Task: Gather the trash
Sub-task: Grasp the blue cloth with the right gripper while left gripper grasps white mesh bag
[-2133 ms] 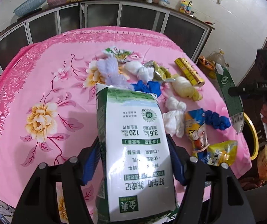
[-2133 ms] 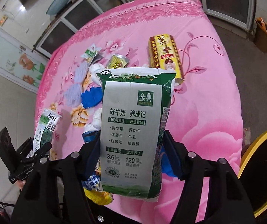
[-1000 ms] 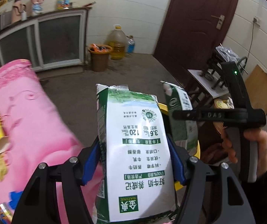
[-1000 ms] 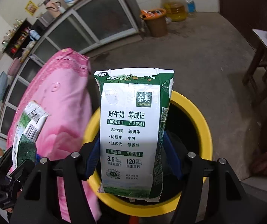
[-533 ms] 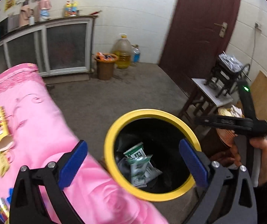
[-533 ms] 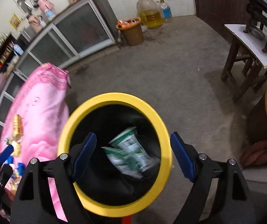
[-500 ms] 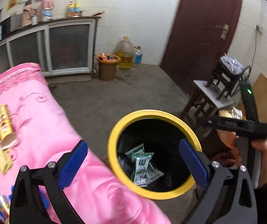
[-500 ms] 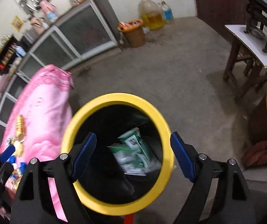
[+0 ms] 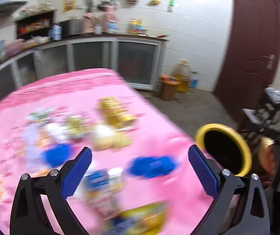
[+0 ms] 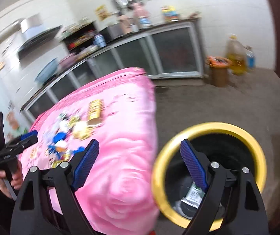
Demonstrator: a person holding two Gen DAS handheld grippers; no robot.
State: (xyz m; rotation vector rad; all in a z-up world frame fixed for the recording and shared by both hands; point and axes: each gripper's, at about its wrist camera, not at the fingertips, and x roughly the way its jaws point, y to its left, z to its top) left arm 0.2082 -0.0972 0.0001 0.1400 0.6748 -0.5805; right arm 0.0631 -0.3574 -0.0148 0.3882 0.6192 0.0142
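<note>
Both views are motion-blurred. My left gripper (image 9: 140,162) is open and empty above the pink flowered tablecloth (image 9: 153,135), over blurred trash: blue crumpled pieces (image 9: 151,165), a yellow box (image 9: 116,110), a pale yellow wad (image 9: 108,139) and colourful wrappers (image 9: 102,192). My right gripper (image 10: 138,158) is open and empty between the table edge (image 10: 132,178) and the yellow-rimmed black bin (image 10: 257,146). A green-and-white milk carton (image 10: 193,194) lies inside the bin. The bin also shows in the left wrist view (image 9: 245,152).
Grey glass-front cabinets (image 9: 136,66) with bottles run along the back wall. A brown pail (image 10: 219,70) and an oil jug (image 10: 236,55) stand on the floor. A dark red door (image 9: 251,45) is at the right. The trash pile also shows in the right wrist view (image 10: 69,135).
Both grippers let their milk cartons drop into the bin and opened. Both have since swung left from the bin back toward the table; the left one is over the trash again.
</note>
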